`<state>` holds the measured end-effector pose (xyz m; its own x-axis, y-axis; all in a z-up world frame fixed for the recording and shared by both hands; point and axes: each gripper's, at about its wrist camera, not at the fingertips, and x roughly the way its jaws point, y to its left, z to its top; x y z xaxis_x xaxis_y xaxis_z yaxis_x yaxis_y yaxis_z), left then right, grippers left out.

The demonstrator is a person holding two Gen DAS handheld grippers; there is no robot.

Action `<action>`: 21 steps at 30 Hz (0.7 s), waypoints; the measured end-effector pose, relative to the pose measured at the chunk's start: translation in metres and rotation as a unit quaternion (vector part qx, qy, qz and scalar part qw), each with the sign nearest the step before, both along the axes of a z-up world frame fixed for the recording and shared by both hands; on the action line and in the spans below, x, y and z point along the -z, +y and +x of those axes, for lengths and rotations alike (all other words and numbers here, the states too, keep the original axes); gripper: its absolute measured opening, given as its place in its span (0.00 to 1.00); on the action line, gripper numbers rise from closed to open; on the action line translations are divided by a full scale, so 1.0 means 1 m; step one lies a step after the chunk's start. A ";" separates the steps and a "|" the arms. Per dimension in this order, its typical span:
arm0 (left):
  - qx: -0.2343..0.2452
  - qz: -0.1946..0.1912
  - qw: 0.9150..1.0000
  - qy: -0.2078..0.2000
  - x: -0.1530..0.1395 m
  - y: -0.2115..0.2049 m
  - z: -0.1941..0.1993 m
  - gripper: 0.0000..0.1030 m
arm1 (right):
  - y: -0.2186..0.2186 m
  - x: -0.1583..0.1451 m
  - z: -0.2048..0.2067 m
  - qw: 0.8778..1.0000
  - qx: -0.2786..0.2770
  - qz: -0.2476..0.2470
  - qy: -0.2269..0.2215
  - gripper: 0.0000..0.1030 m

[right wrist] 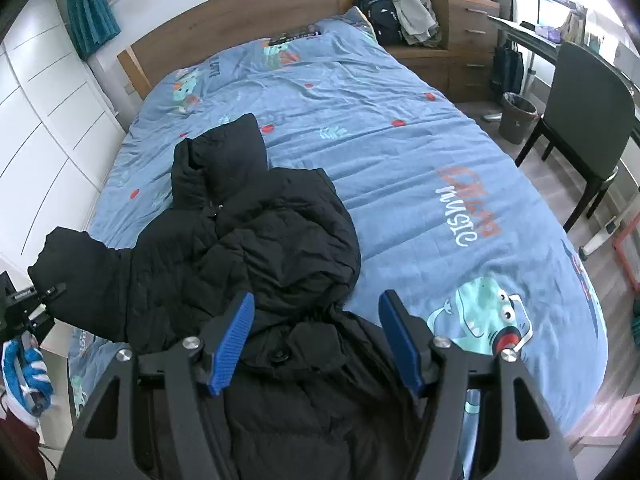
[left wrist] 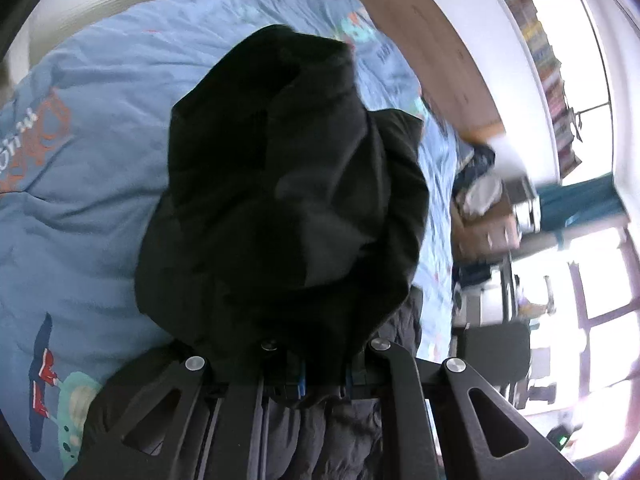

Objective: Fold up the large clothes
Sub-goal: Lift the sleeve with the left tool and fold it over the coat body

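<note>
A black jacket [right wrist: 256, 248] lies crumpled on the bed [right wrist: 400, 152], near its left edge. The left claw [right wrist: 50, 292] pinches the jacket's sleeve [right wrist: 76, 264], lifted off the bed. The right claw [right wrist: 316, 340] hovers spread over the jacket, touching nothing.

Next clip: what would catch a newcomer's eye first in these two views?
A bulky black padded jacket lies crumpled on the near left part of a blue cartoon-print duvet. The left gripper, at the left edge, is shut on one sleeve and holds it up off the bed. The right gripper hangs open above the jacket's near end, gripping nothing.
</note>
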<state>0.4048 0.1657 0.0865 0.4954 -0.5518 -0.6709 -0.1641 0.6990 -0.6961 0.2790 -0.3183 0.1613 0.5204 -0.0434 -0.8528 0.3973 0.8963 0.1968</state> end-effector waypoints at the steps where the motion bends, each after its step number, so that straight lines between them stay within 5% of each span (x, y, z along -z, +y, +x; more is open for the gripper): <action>1: 0.011 0.004 1.000 0.003 0.002 -0.006 -0.001 0.11 | 0.000 -0.001 -0.001 1.000 0.002 -0.001 0.000 0.62; 21: 0.103 0.062 0.989 0.081 0.074 -0.097 -0.013 0.11 | -0.027 0.026 -0.021 0.999 0.011 -0.003 0.033 0.62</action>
